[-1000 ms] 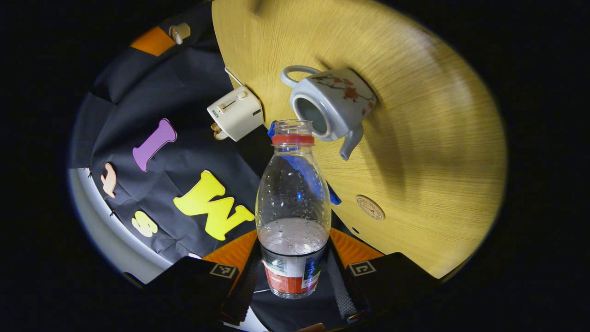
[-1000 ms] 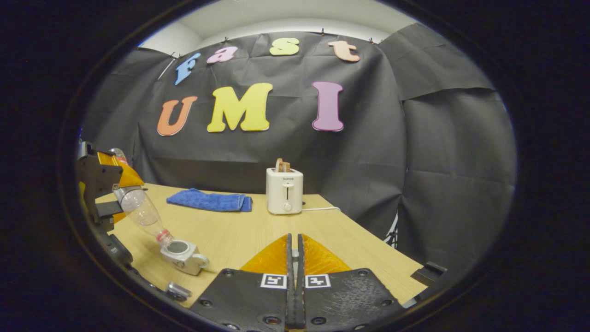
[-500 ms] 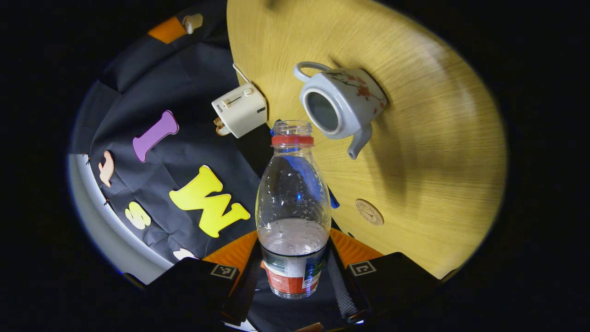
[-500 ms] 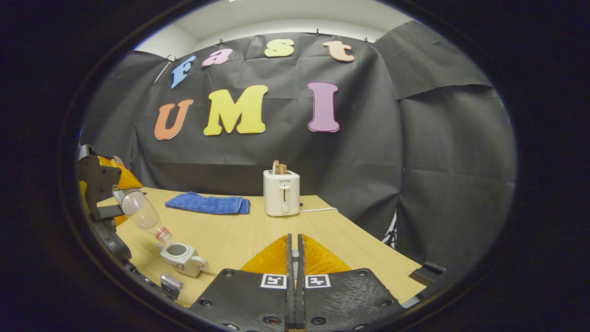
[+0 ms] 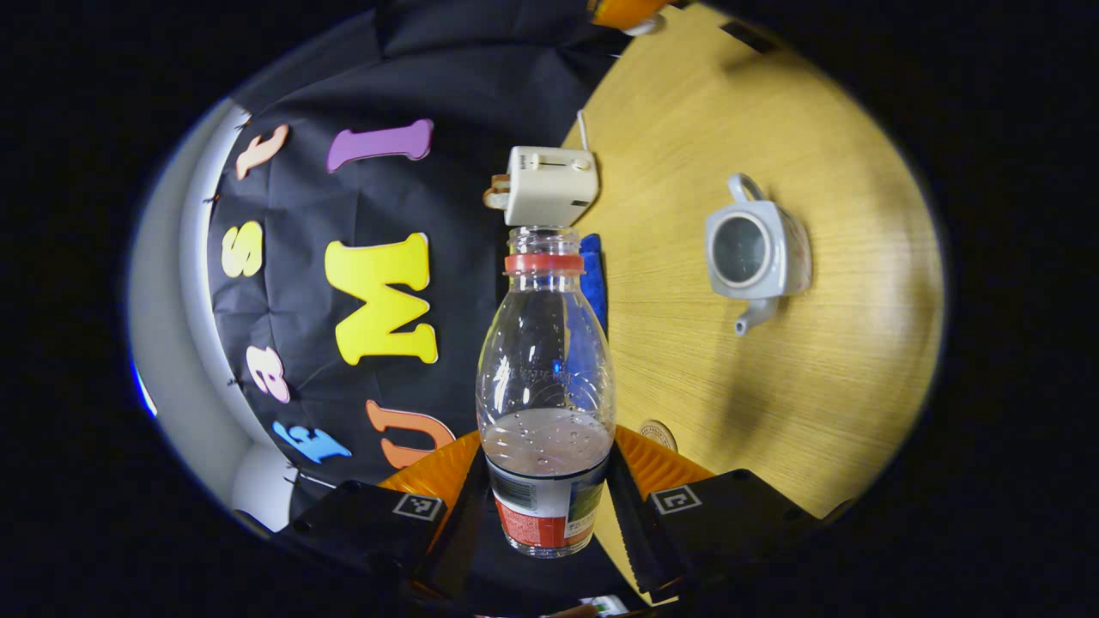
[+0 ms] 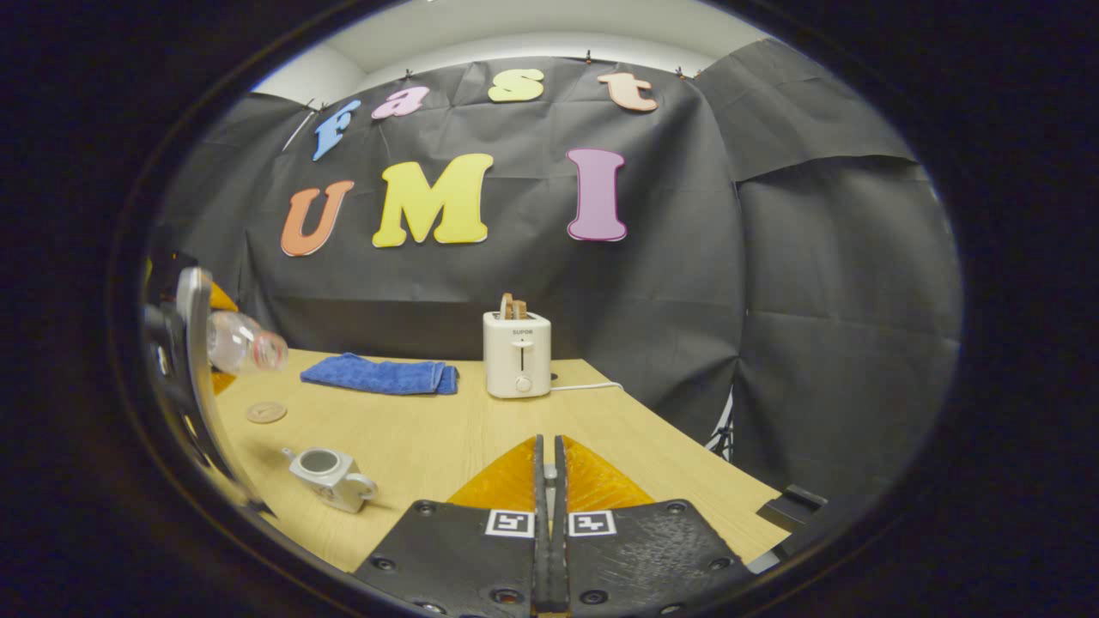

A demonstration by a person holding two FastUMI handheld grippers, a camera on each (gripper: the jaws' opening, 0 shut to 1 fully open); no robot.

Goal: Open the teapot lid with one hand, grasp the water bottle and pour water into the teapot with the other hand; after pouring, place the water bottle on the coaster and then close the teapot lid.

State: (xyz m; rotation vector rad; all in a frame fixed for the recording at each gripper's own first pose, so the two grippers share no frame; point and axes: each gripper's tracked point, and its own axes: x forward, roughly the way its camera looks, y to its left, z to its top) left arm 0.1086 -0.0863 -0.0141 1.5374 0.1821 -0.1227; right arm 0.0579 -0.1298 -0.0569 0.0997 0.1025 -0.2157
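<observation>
My left gripper [image 5: 547,459] is shut on the lower body of a clear water bottle [image 5: 547,378] with a red neck ring, no cap and a little water inside. In the right gripper view the bottle [image 6: 240,343] lies about level above the table's left side, well clear of the teapot. The grey flowered teapot [image 5: 755,253] stands lidless on the wooden table [image 5: 773,386], also seen as the teapot [image 6: 326,476]. A round coaster [image 6: 266,412] lies behind it. My right gripper [image 6: 549,455] is shut, and in the left gripper view it [image 5: 627,10] holds a pale lid at its tips.
A white toaster [image 6: 517,365] with toast stands at the back of the table, its cord trailing right. A folded blue cloth [image 6: 378,375] lies to its left. The table's right edge drops off near the black wall.
The bottle has swung up from tilting mouth-down over the teapot to about level and has drawn back to the left. The right gripper has hardly moved.
</observation>
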